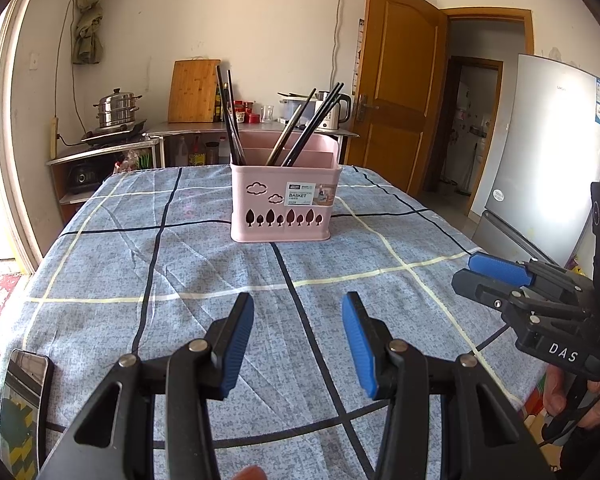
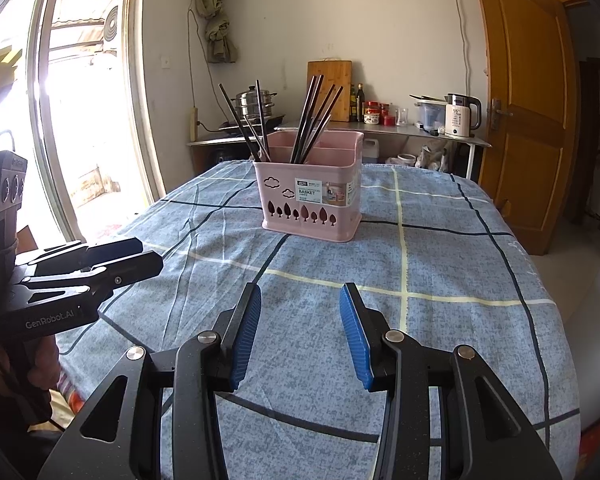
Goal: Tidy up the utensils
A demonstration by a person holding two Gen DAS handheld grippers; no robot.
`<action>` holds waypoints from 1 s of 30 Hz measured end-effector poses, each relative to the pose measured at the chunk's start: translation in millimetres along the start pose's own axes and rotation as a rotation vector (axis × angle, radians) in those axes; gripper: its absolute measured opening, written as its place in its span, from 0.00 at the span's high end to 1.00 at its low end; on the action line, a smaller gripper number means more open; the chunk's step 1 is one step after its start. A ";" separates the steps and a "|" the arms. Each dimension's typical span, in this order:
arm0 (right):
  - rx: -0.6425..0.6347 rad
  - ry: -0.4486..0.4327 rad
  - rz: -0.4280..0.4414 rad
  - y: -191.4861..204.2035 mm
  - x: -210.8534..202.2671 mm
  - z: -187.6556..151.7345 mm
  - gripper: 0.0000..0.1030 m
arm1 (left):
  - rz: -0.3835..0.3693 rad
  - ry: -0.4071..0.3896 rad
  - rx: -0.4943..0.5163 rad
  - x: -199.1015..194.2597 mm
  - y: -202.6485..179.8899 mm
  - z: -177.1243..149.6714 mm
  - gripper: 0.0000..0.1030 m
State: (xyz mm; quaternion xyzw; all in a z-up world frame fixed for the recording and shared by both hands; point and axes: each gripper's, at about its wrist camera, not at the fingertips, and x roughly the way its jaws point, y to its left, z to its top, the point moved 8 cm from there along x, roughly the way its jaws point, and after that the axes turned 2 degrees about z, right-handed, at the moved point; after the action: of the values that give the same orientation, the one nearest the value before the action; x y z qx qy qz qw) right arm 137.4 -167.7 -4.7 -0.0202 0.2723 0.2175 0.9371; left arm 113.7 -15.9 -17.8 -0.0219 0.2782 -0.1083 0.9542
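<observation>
A pink utensil basket (image 1: 286, 204) (image 2: 314, 200) with tree cut-outs stands upright on the blue checked tablecloth (image 1: 204, 264) (image 2: 440, 264), toward the table's far side. Several dark chopsticks (image 1: 300, 128) (image 2: 316, 116) lean in its compartments, some at the left, some in the middle. My left gripper (image 1: 298, 312) hovers over the near part of the table, open, nothing between its blue pads. My right gripper (image 2: 300, 304) is open too and holds nothing. Each gripper appears at the edge of the other's view, the right gripper (image 1: 472, 270) at the right and the left gripper (image 2: 148, 254) at the left.
A phone (image 1: 20, 404) lies at the table's near left corner. Behind the table stand a metal counter (image 1: 256, 128) with a cutting board (image 1: 194, 90), jars, a kettle (image 2: 460, 116) and a steamer pot (image 1: 116, 108). A fridge (image 1: 552, 152) is at the right, a wooden door (image 2: 524, 100) beyond.
</observation>
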 end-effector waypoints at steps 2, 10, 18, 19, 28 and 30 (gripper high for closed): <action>-0.001 0.001 -0.001 0.0 0.1 0.0 0.59 | -0.001 0.000 0.000 0.0 -0.1 0.0 0.53; 0.001 0.004 -0.005 -1.0 -0.1 0.6 0.59 | -0.011 0.005 -0.002 0.3 -2.1 -1.0 0.53; 0.002 0.003 -0.007 -1.8 -0.1 0.9 0.59 | 0.001 0.005 0.004 0.1 -1.4 -1.9 0.53; 0.001 0.003 -0.007 -1.3 -0.3 0.9 0.59 | 0.001 0.005 0.004 -0.1 -1.8 -1.9 0.53; 0.001 0.003 -0.007 -1.2 -0.6 0.9 0.59 | 0.027 0.009 0.007 1.6 0.3 -3.6 0.53; 0.001 0.003 -0.008 -1.5 -0.5 0.7 0.59 | 0.029 0.010 0.010 1.8 -0.2 -4.1 0.53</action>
State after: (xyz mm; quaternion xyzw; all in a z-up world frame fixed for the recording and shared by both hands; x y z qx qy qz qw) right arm 138.0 -169.1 -4.0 -0.0211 0.2739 0.2135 0.9375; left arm 113.0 -16.5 -22.2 -0.0127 0.2828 -0.0961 0.9543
